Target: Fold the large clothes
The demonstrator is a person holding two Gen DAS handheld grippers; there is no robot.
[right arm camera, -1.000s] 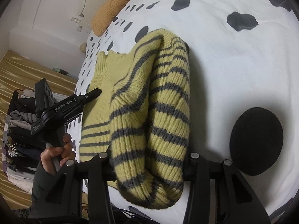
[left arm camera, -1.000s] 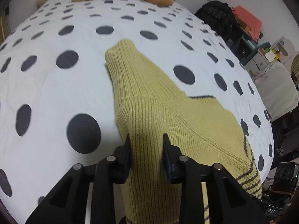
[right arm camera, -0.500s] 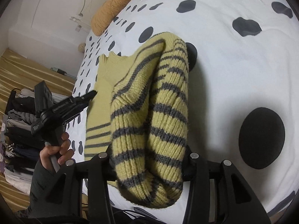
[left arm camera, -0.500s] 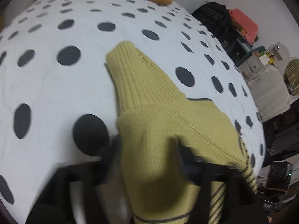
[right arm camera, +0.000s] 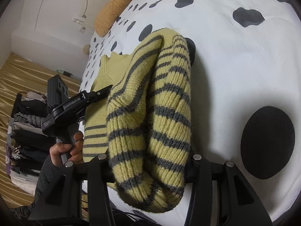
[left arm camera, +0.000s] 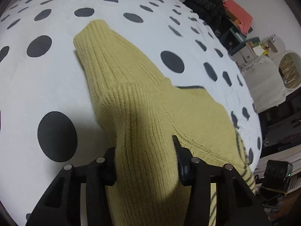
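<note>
A yellow knit sweater with grey stripes [left arm camera: 131, 98] lies on a white bedspread with black dots [left arm camera: 47, 86]. My left gripper [left arm camera: 144, 156] is shut on its plain yellow shoulder part, with the collar stretching away from it. My right gripper [right arm camera: 148, 162] is shut on a thick striped bundle of the sweater [right arm camera: 160, 113], fabric bulging between the jaws. The left gripper also shows in the right wrist view [right arm camera: 105, 92], held by a hand at the bed's left edge.
An orange pillow [right arm camera: 114, 5] lies at the head of the bed. A black backpack [left arm camera: 205, 5], coral fabric and storage boxes [left arm camera: 254, 45] stand beyond the far side. A rack of folded clothes [right arm camera: 24, 131] and a gold curtain are at the left.
My left gripper has moved closer over the sweater, with more yellow knit bunched between its jaws. My right gripper holds the striped bundle much as before.
</note>
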